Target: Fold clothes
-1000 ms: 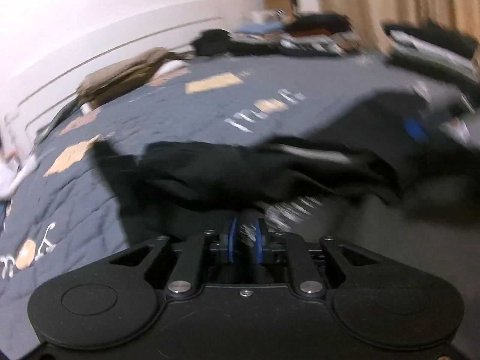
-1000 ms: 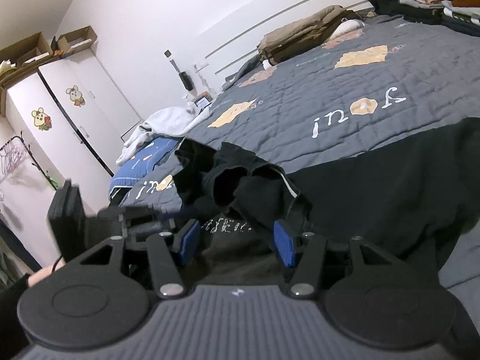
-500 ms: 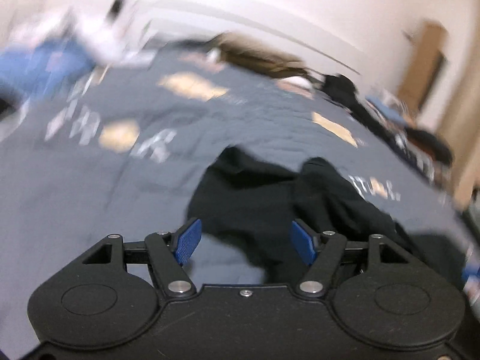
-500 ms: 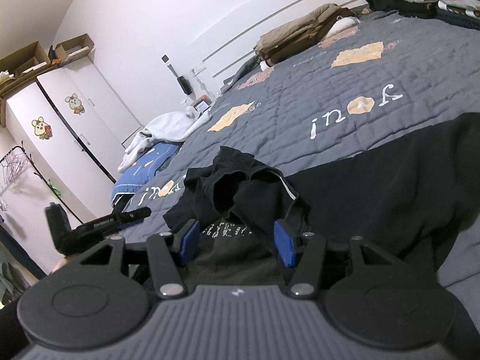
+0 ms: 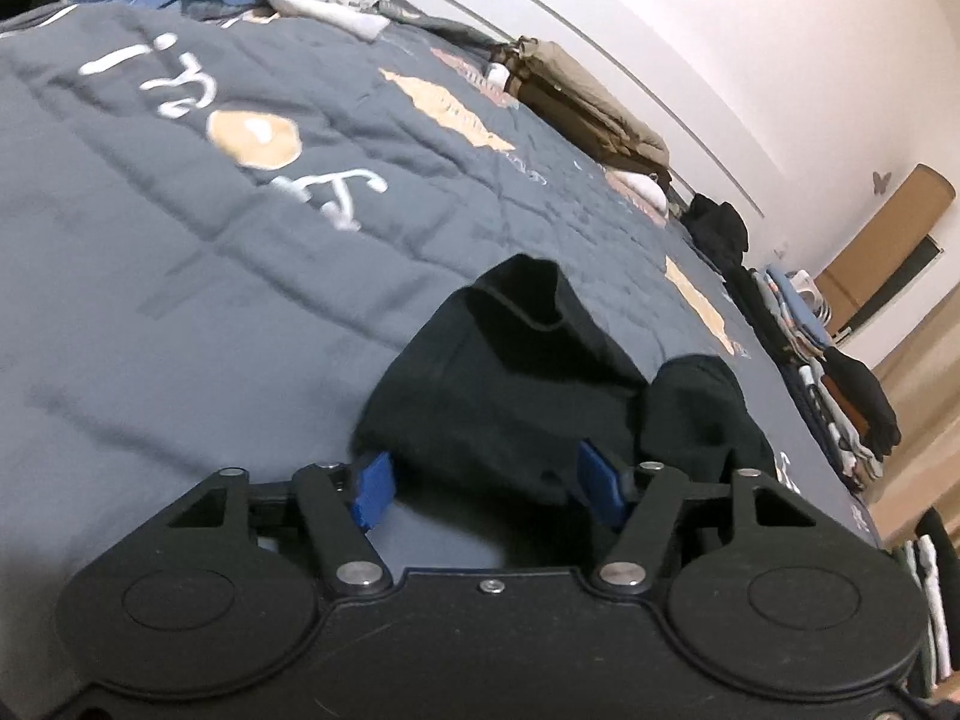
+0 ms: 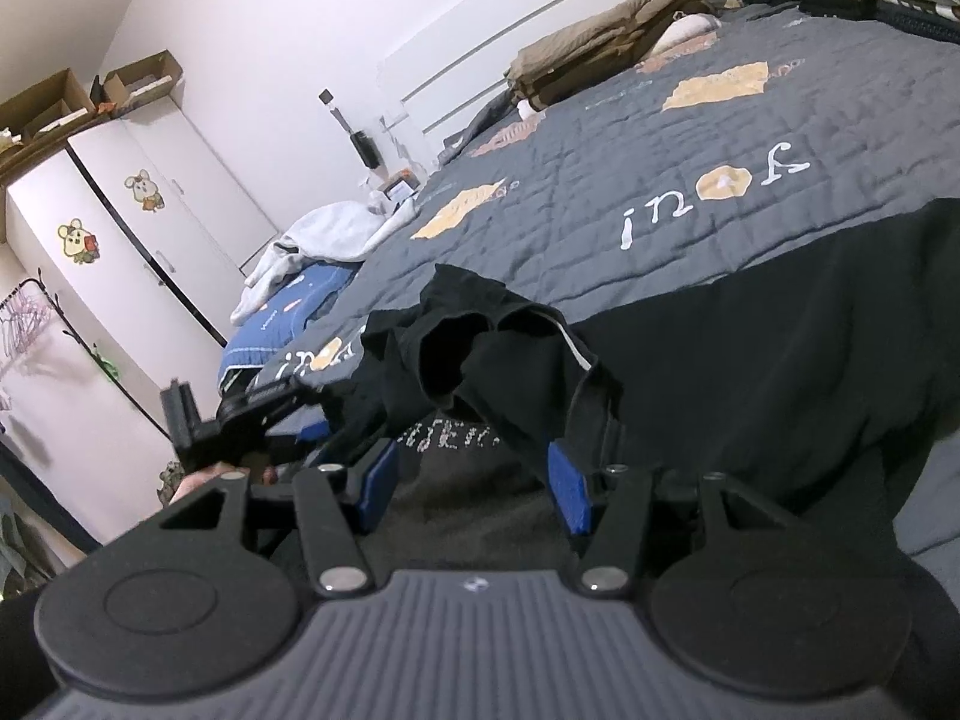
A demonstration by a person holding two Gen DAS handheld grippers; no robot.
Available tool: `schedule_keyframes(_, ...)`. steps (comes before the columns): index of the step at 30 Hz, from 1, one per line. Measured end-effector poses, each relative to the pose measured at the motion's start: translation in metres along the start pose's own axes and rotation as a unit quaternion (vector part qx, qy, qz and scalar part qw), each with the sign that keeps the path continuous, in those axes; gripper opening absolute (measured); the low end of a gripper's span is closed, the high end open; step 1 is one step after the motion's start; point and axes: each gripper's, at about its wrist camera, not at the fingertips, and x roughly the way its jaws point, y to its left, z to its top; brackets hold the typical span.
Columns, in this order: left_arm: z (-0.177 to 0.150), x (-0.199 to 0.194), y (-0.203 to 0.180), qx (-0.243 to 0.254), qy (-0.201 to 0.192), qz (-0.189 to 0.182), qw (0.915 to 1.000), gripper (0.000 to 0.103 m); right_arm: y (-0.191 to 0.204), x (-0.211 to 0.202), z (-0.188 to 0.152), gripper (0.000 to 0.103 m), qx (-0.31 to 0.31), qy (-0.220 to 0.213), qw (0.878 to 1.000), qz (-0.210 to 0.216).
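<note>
Black garment (image 6: pixel 690 348) bunched, right edge cropped

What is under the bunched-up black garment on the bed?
The black garment lies on the grey quilt, with a grey printed patch showing beneath its bunched part by the right gripper. Anything else under the folds is covered.

The black garment (image 6: pixel 750 324) ran off the right edge of the right wrist view. The print (image 6: pixel 450 435) on it was too small to read. The left gripper (image 6: pixel 252 414) was partly hidden behind cloth.
</note>
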Motion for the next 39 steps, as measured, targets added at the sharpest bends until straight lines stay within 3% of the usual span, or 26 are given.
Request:
schedule_keyframes(1,0.002,0.003,-0.003,0.006,0.0,0.004,1.0,0.018,0.0,0.001,0.0,0.054,0.0,0.001,1.0,0.0)
schedule_keyframes(2,0.004,0.004,-0.006,0.013,-0.003,0.008,0.9999,0.008,-0.001,0.001,0.0,0.054,0.0,0.002,1.0,0.0)
schedule_keyframes(8,0.013,-0.059,-0.018,0.071,-0.086,0.003,0.9938,0.007,-0.003,-0.003,0.002,0.054,0.009,-0.003,1.0,0.002)
schedule_keyframes(12,0.028,-0.118,0.001,0.076,-0.123,0.028,0.9891,0.007,-0.001,-0.007,0.004,0.054,0.01,-0.009,1.0,0.006)
schedule_keyframes(16,0.021,-0.17,0.02,0.071,-0.115,0.061,0.9889,0.007,0.001,-0.011,0.005,0.054,0.012,-0.015,1.0,0.01)
schedule_keyframes(18,0.009,-0.176,0.03,0.068,-0.06,0.085,0.9922,0.008,0.002,-0.013,0.006,0.055,0.012,-0.018,1.0,0.012)
schedule_keyframes(19,0.001,-0.176,0.035,0.065,-0.035,0.103,0.992,0.009,0.002,-0.014,0.006,0.055,0.012,-0.019,1.0,0.012)
schedule_keyframes(22,-0.027,-0.179,0.045,0.05,0.017,0.142,0.9884,0.027,0.001,-0.012,0.009,0.055,0.007,-0.016,1.0,0.01)
schedule_keyframes(24,-0.041,-0.192,0.044,0.063,0.007,0.157,0.9856,0.044,0.002,-0.013,0.011,0.055,-0.001,-0.015,1.0,0.007)
schedule_keyframes(28,-0.041,-0.215,0.019,0.12,-0.027,0.15,0.981,0.049,0.002,-0.013,0.014,0.055,-0.046,-0.005,0.999,-0.013)
schedule_keyframes(30,-0.037,-0.218,-0.007,0.18,-0.034,0.146,0.9722,0.061,0.002,-0.013,0.016,0.056,-0.071,0.001,0.997,-0.024)
schedule_keyframes(34,-0.037,-0.199,-0.075,0.329,-0.044,0.116,0.9362,0.066,0.001,-0.008,0.011,0.057,-0.126,0.031,0.991,-0.044)
schedule_keyframes(37,-0.047,-0.167,-0.118,0.424,-0.029,0.089,0.9008,0.073,0.003,-0.004,0.002,0.059,-0.163,0.055,0.983,-0.057)
schedule_keyframes(39,-0.058,-0.14,-0.144,0.492,-0.01,0.07,0.8677,0.073,0.006,0.001,-0.004,0.061,-0.192,0.067,0.977,-0.066)
